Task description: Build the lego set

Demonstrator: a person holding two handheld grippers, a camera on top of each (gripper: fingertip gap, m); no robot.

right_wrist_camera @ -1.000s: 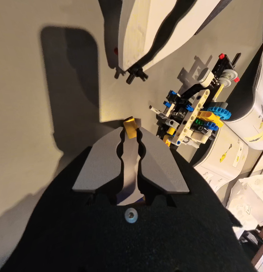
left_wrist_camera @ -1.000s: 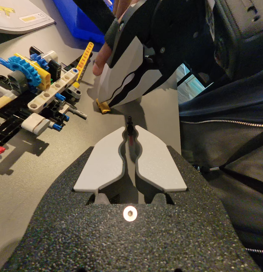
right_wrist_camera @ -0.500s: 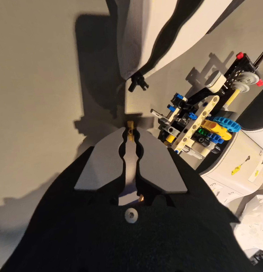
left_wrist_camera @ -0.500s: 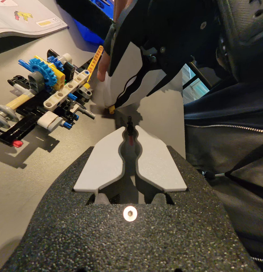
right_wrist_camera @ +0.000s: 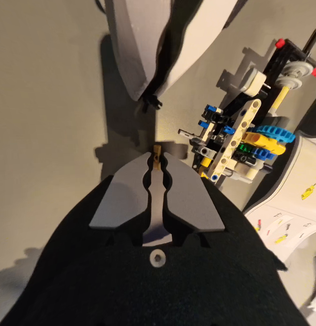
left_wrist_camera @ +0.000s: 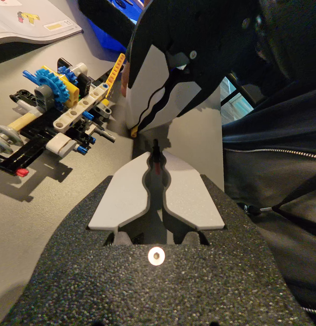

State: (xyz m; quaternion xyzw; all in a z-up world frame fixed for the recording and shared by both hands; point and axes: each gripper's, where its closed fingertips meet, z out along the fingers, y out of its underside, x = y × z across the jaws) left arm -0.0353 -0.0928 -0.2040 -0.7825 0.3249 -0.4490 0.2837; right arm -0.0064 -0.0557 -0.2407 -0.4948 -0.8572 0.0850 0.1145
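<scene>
Left gripper (left_wrist_camera: pixel 156 155): closed on a small black pin (left_wrist_camera: pixel 155 150), which is pinched at the very fingertips with its end protruding forward.
Right gripper (right_wrist_camera: pixel 156 157): closed on a small yellow connector (right_wrist_camera: pixel 156 155), which is gripped edge-on between the fingertips.
Lego model (left_wrist_camera: pixel 61 109): seen resting on the grey table (left_wrist_camera: pixel 38 202), ahead and to the left of the left gripper, and ahead and to the right of the right gripper; it is touched by neither.
Gap between parts: pin and connector are held close, just apart, not yet mated.
Risk: the pin may be twisted or flicked out if it is pushed off-axis, since only a thin tip grip is had on both tiny pieces; a dropped piece could be lost under the model.
Change: a second ago the connector was lying flat and wide between looser right fingers; it is now turned narrow and clamped, and the model is seen nearer to both grippers.
</scene>
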